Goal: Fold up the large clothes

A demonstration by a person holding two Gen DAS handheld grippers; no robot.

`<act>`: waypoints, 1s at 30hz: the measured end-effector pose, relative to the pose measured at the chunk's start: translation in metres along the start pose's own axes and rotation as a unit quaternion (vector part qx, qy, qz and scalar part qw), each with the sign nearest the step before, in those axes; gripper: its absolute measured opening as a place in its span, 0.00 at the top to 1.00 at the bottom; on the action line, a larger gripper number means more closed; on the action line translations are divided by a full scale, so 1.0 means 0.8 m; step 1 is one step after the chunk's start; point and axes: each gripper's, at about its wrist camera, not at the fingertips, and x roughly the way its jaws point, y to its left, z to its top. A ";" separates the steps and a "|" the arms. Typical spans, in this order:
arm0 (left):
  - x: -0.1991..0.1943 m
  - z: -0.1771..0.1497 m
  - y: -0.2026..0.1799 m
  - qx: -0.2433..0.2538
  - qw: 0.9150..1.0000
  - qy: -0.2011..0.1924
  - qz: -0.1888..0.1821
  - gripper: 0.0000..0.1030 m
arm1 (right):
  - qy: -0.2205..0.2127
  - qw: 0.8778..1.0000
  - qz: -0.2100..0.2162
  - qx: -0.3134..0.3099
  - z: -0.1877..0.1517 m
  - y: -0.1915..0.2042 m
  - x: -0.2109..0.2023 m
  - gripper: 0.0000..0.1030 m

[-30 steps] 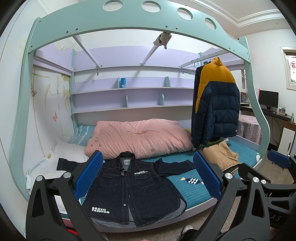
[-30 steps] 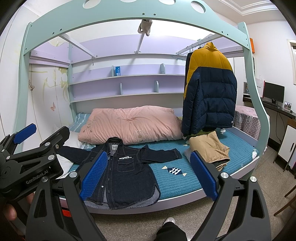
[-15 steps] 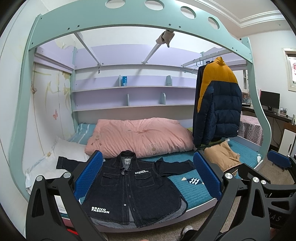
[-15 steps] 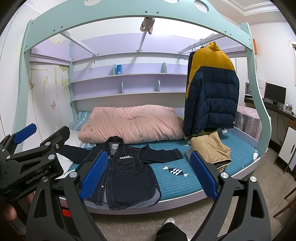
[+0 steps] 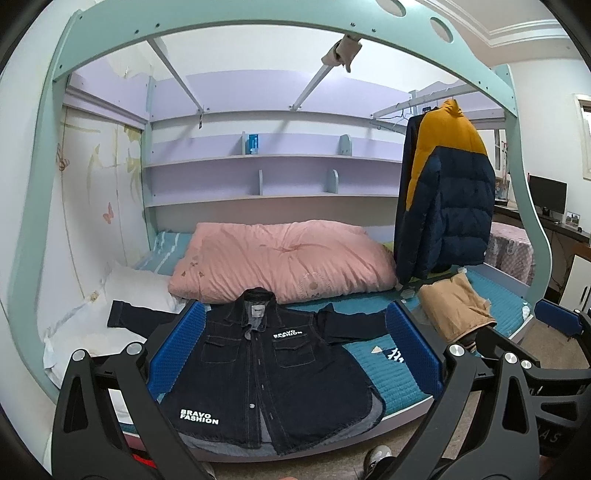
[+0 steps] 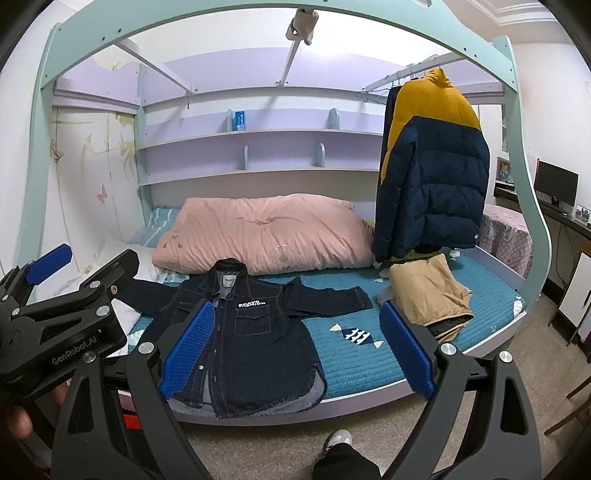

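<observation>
A dark denim jacket lies face up and spread flat on the teal bed mattress, sleeves out to both sides, hem at the front edge. It also shows in the right wrist view. My left gripper is open and empty, held in front of the bed, short of the jacket. My right gripper is open and empty, also short of the bed, to the right of the left gripper.
A pink quilt lies behind the jacket. Folded tan clothes sit at the right. A navy and yellow puffer coat hangs from a rail. A white pillow lies left. The green bunk frame arches overhead.
Both grippers have moved forward toward the bed and tilted slightly down; the jacket looks larger. Both stay open. The jacket has not moved.
</observation>
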 end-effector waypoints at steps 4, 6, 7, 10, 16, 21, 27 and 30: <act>0.028 0.000 0.008 -0.002 1.000 0.006 0.001 0.05 | 0.006 1.000 0.002 0.001 0.004 0.004 0.025 0.15; 0.040 -0.001 0.012 -0.003 1.000 0.008 0.002 0.05 | 0.009 1.000 0.003 0.001 0.006 0.006 0.038 0.15; 0.047 -0.001 0.015 -0.005 1.000 0.008 0.002 0.05 | 0.009 1.000 0.004 0.001 0.007 0.008 0.044 0.15; 0.067 -0.001 0.023 -0.009 1.000 0.012 0.002 0.05 | 0.012 1.000 0.008 0.003 0.009 0.010 0.060 0.15; 0.105 0.006 0.038 -0.013 1.000 0.023 0.009 0.05 | 0.019 1.000 0.018 0.000 0.021 0.018 0.096 0.15; 0.139 0.015 0.053 -0.018 0.999 0.028 0.018 0.05 | 0.020 0.999 0.029 -0.010 0.038 0.026 0.131 0.15; 0.185 0.026 0.070 -0.022 0.998 0.037 0.033 0.05 | 0.027 0.999 0.044 -0.016 0.054 0.040 0.177 0.15; 0.209 0.028 0.084 -0.028 0.998 0.045 0.040 0.05 | 0.028 0.998 0.054 -0.018 0.061 0.049 0.201 0.15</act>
